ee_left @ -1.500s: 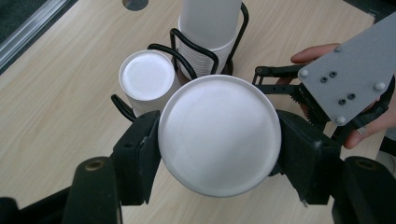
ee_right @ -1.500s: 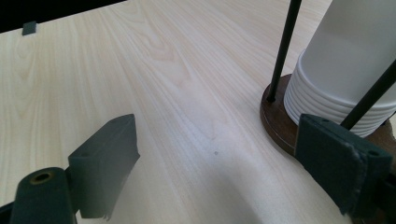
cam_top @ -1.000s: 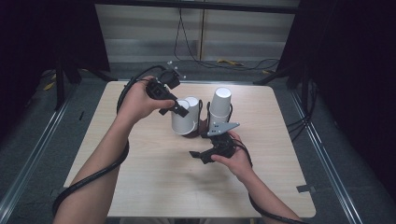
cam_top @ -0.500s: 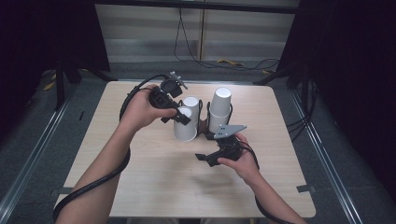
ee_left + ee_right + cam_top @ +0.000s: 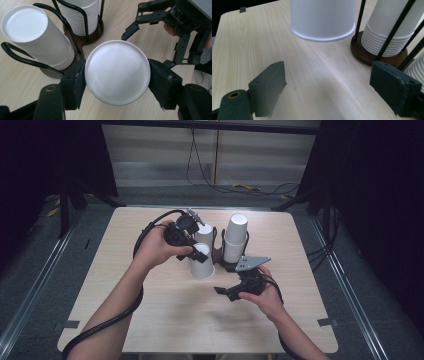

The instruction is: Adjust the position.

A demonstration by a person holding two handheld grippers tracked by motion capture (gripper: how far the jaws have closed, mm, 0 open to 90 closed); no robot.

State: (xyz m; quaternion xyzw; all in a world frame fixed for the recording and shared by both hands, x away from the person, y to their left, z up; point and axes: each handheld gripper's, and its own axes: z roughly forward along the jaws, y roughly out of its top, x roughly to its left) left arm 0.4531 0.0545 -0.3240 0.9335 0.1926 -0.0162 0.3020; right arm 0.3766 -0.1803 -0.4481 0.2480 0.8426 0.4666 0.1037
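White paper cup clamped upside down above the table

High view: the upturned white paper cup (image 5: 202,261) is held at centre frame by the left gripper (image 5: 192,246). Left gripper view: both pads (image 5: 75,83) are pressed on its sides. Right gripper view: the right gripper (image 5: 334,93) is spread apart, nothing gripped, at lower frame.

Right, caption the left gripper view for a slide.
Left gripper fingers clamp an upside-down white paper cup beside two cup stacks in a wire holder.

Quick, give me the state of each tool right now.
Left tool: closed on an upside-down white paper cup, pads on both sides.
Right tool: open, nothing between its pads.
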